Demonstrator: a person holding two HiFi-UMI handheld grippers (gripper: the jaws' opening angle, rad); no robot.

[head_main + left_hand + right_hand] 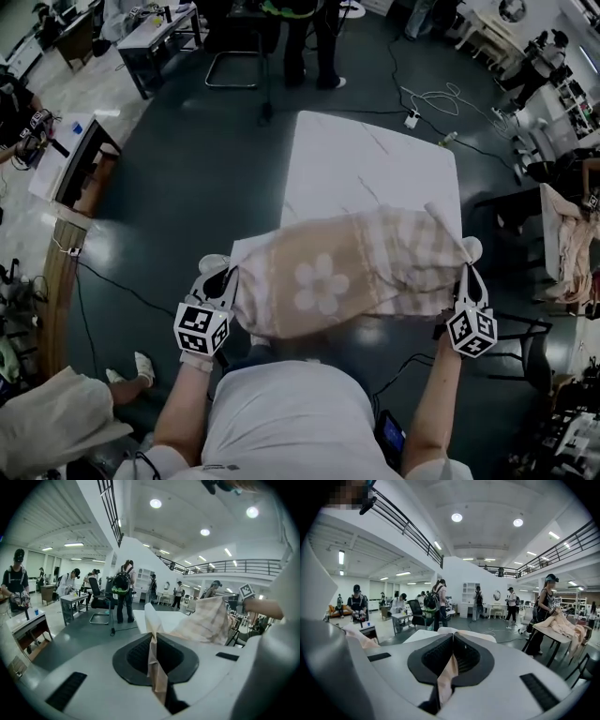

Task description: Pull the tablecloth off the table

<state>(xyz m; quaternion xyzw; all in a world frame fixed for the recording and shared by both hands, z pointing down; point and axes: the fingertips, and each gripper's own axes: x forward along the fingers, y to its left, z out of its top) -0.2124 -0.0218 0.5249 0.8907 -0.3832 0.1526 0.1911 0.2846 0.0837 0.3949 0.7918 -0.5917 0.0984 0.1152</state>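
Nearest the person, at the table's near edge, the left gripper and the right gripper each have their jaws pressed together on a fold of the tablecloth, one at its left corner and the other at its right. Both gripper views show thin beige fabric pinched flat between the ribbed black pads. The tablecloth is soft woven stuff, beige with a pale check and a large white flower, and it hangs bunched and sagging between the two grips, over the near edge. By my reading the pull is well along: the fabric covers only the near strip of the top, with its far hem folded over and resting there. What is left is to draw that last part clear of the near edge. Beyond it the table lies bare, a smooth white rectangular top with faint grey veining like marble, reaching to its far edge.
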